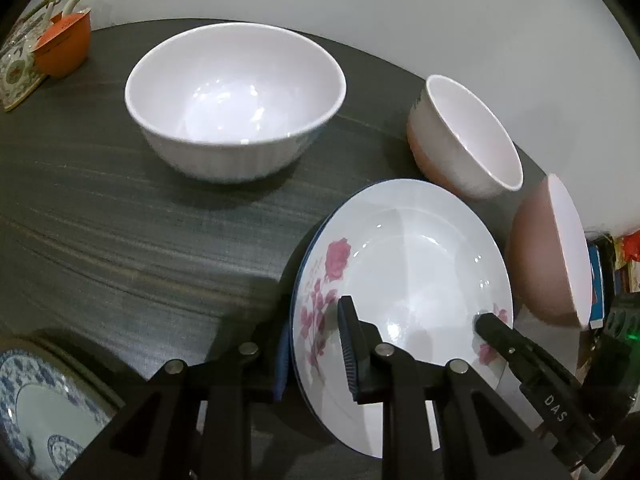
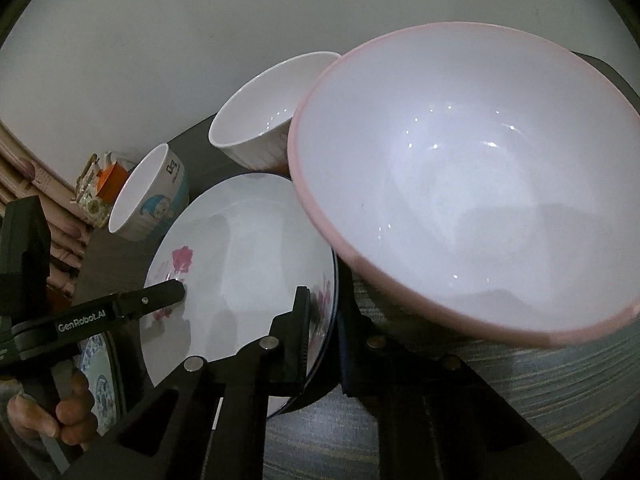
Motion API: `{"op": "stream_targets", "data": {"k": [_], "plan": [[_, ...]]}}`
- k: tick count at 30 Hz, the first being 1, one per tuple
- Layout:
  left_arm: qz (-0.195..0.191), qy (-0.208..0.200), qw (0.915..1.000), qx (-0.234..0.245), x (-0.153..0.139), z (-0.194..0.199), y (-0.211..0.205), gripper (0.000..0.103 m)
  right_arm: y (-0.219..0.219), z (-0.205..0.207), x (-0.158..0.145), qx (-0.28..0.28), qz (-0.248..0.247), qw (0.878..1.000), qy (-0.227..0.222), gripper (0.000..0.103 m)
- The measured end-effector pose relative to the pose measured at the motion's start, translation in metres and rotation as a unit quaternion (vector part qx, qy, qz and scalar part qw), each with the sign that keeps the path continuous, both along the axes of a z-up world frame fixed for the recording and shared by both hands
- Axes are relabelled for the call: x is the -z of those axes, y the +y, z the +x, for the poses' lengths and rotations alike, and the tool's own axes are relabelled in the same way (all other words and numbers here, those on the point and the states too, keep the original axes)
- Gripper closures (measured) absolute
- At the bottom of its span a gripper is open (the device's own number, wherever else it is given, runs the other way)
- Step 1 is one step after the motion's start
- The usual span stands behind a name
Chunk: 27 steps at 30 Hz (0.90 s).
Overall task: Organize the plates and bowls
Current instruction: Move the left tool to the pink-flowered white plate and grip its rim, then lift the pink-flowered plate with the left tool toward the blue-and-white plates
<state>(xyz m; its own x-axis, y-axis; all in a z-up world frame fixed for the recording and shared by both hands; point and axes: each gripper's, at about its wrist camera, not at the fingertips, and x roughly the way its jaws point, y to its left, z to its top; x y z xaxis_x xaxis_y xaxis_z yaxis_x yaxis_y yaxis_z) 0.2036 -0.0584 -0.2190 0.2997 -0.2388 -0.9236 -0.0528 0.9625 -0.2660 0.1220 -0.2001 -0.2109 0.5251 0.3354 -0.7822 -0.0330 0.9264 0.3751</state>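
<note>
Both grippers are shut on the rim of a white plate with pink roses (image 1: 408,264), held tilted above the dark table (image 1: 120,240). My left gripper (image 1: 316,344) pinches its near rim; my right gripper (image 2: 324,332) pinches the opposite rim, and its finger (image 1: 504,340) shows in the left wrist view. The plate also shows in the right wrist view (image 2: 248,248). A large pink-rimmed bowl (image 2: 472,184) sits close on the right. A large white ribbed bowl (image 1: 236,96) and a smaller white bowl (image 1: 464,136) stand behind.
A blue-patterned plate (image 1: 36,408) lies at the lower left. An orange cup (image 1: 64,48) and a patterned tray (image 1: 16,64) sit at the far left by the wall. A cartoon-printed cup (image 2: 152,196) stands left of the plate.
</note>
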Motion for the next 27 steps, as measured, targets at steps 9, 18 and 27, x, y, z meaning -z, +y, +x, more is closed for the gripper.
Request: {"op": "stream_targets", "data": {"k": [9, 18, 27], "plan": [[-0.007, 0.034, 0.9994, 0.007, 0.003, -0.028, -0.009, 0.082, -0.002, -0.031, 0.002, -0.002, 0.018, 0.999, 0.038, 0.091], [0.001, 0.059, 0.998, 0.02, 0.003, -0.07, -0.021, 0.082, 0.003, -0.079, 0.004, -0.004, 0.024, 0.997, 0.071, 0.091], [0.004, 0.08, 0.9962, 0.036, 0.008, -0.102, -0.029, 0.082, 0.005, -0.116, 0.009, -0.017, 0.025, 0.994, 0.108, 0.091]]}}
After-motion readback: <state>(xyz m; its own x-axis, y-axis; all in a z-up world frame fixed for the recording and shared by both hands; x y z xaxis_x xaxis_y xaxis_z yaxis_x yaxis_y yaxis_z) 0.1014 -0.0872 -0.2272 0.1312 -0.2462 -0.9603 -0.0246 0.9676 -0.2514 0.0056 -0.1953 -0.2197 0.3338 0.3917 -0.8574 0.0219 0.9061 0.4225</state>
